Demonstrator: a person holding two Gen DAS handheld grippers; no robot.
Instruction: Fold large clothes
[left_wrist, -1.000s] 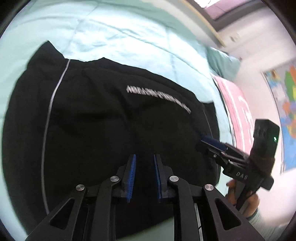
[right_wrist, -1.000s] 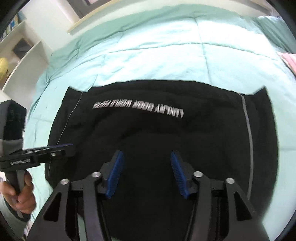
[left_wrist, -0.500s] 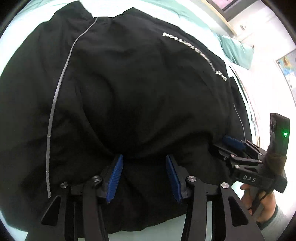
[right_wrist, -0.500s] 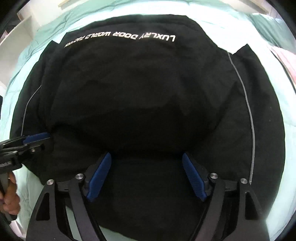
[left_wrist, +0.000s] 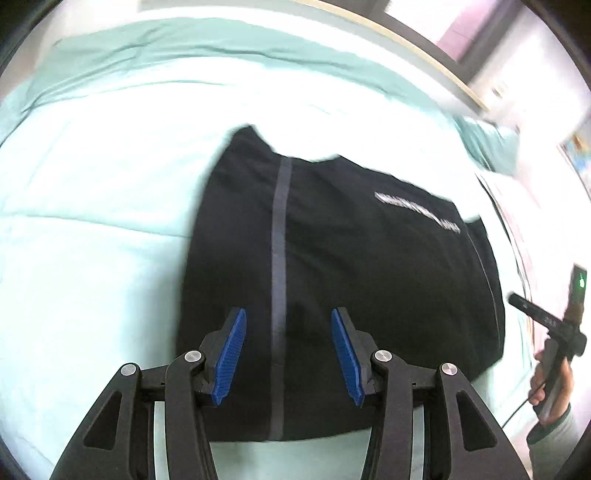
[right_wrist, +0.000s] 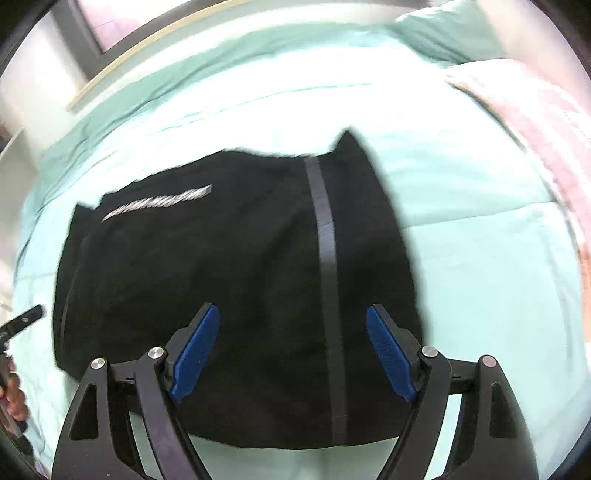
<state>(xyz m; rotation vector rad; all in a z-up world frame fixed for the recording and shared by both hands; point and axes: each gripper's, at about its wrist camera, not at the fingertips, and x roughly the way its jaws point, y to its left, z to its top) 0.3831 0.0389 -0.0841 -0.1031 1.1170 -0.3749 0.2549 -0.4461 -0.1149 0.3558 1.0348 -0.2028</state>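
With the black garment with grey side stripes (left_wrist: 332, 295) lying folded on the mint quilted bedspread (left_wrist: 92, 258), both the left gripper (left_wrist: 286, 354) and the right gripper (right_wrist: 293, 350) hover above it, spread and empty; the next fold likely needs a fresh edge grasp.

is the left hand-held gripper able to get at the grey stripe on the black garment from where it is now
Probably yes. The left hand-held gripper is open, with the grey stripe of the black garment lined up between its blue pads; nothing lies in the way.

Mint-green bed (left_wrist: 92, 206), pale walls (right_wrist: 40, 74), bright light.
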